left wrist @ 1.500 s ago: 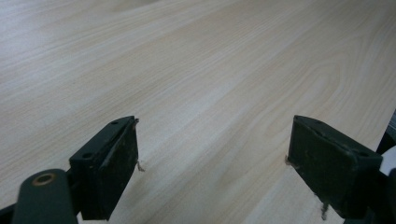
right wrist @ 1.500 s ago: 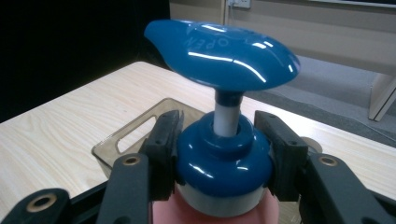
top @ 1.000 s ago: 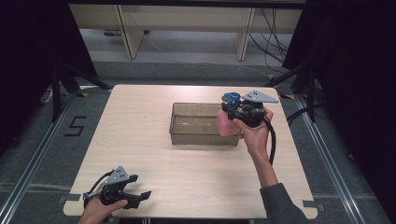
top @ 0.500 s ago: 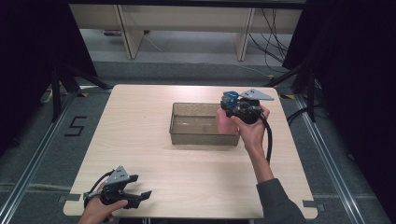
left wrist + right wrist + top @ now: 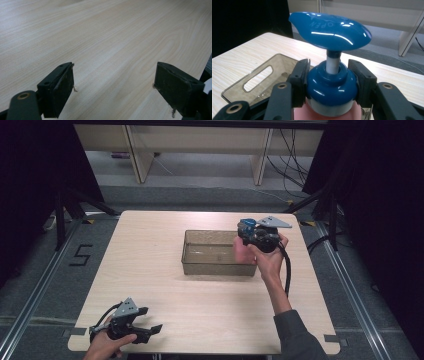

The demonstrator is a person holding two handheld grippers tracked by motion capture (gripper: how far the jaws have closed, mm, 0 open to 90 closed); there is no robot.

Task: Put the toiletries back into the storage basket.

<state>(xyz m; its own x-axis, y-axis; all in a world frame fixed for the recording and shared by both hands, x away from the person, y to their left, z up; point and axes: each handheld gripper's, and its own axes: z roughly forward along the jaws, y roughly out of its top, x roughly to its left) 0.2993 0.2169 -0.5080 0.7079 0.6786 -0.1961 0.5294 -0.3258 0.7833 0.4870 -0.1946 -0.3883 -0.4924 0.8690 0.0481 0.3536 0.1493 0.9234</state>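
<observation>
I am holding a pink pump bottle point(image 5: 332, 110) with my right gripper point(image 5: 329, 80). Its two black jaws are squeezing the blue collar point(image 5: 332, 85) of the bottle from both sides, so this claw is closed on the bottle. The blue pump head point(image 5: 329, 30) is sticking up above the jaws, and I am reading the word OPEN on it. In the high view, the right gripper point(image 5: 257, 236) is holding the bottle point(image 5: 243, 251) at the right end of the clear plastic bin point(image 5: 200, 265), which is sitting near the middle of the wooden table point(image 5: 150, 285). I cannot tell if the bottle is touching the bin.

My left gripper point(image 5: 142, 330) is sitting far away, at the near left corner of the table. Its claw is wide open and is holding nothing. In the left gripper view, I am seeing bare wood point(image 5: 112, 45) between its jaws, and its gripper point(image 5: 113, 87) is hanging just over the table top.
</observation>
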